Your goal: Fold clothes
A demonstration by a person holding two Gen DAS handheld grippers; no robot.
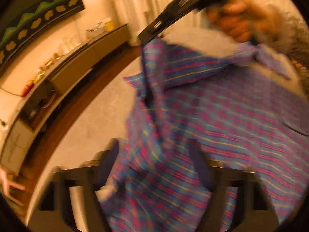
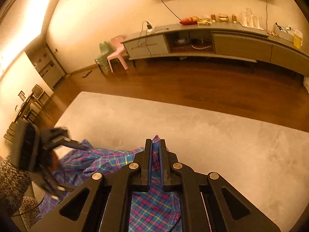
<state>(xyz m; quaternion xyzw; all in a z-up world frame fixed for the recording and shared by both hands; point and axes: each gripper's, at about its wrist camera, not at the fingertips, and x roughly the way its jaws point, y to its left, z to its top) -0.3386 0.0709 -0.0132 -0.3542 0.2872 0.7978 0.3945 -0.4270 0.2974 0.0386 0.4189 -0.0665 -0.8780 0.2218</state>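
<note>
A blue, pink and yellow plaid shirt (image 2: 154, 208) lies crumpled on the near left part of a grey table (image 2: 193, 125). My right gripper (image 2: 156, 141) is shut on a raised fold of the shirt, with cloth pinched between its fingers. In the left wrist view the right gripper (image 1: 143, 36) hangs at the top, lifting the shirt (image 1: 222, 125) by an edge. My left gripper (image 2: 85, 147) tapers to a close on the shirt's far left corner. The left wrist view is blurred: the left gripper (image 1: 154, 150) has cloth bunched between its smeared fingers.
A long grey cabinet (image 2: 241, 44) with glasses and food items stands along the far wall, across a wooden floor (image 2: 173, 85). A pink chair (image 2: 117, 52) and a green one stand at its left end. A grey knit sleeve (image 2: 11, 177) holds the left gripper.
</note>
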